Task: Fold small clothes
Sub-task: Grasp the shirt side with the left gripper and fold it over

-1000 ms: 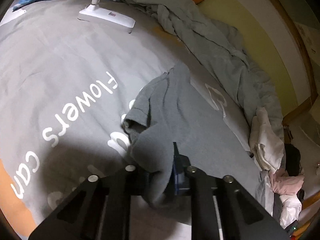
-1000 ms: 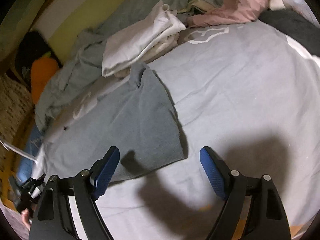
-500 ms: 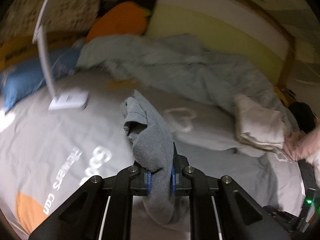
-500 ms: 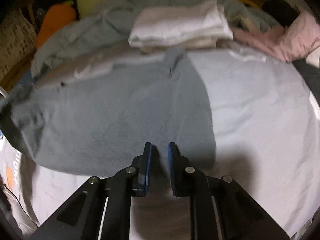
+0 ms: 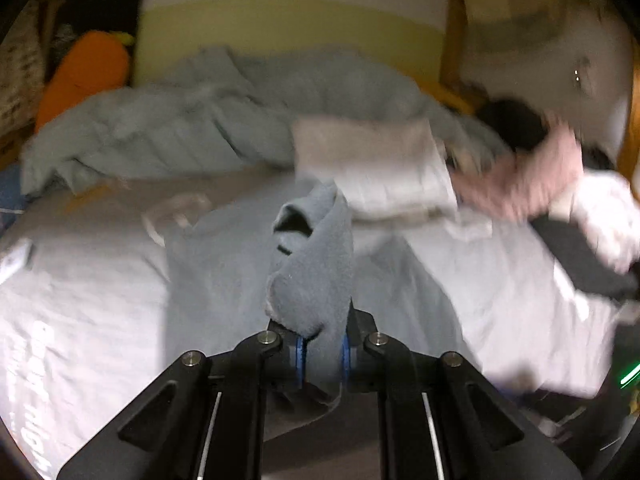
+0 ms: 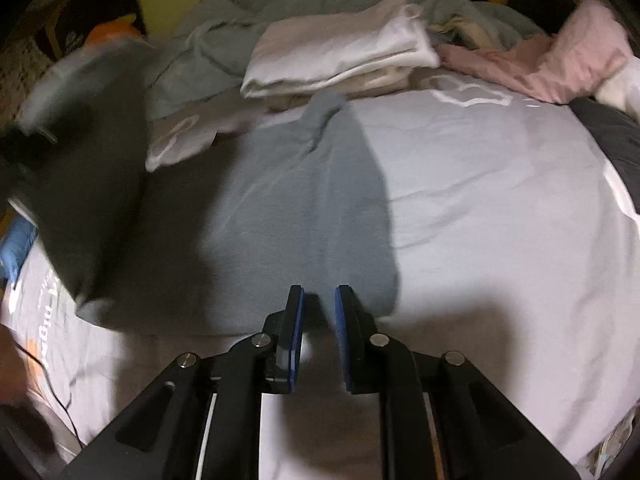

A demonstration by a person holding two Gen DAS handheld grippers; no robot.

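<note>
I am pinching a bunched edge of the grey garment (image 5: 316,276) in my left tongs (image 5: 322,354), carrying it over the rest of the cloth on the bed (image 6: 500,208). My right tongs (image 6: 318,338) are standing nearly closed at its near hem; whether they are gripping cloth I cannot tell. This fold is looking only begun. Beyond, folded white clothes (image 6: 340,56) are sitting stacked, with pink clothing (image 6: 560,64) apparently waiting unfolded.

We can make out white lettering printed on the grey bedsheet (image 6: 500,208) at its left edge in both wrist views, but blur and shadow leave it unreadable. In the right wrist view only a fragment like "night" (image 6: 45,316) shows, and we cannot be sure of it.
</note>
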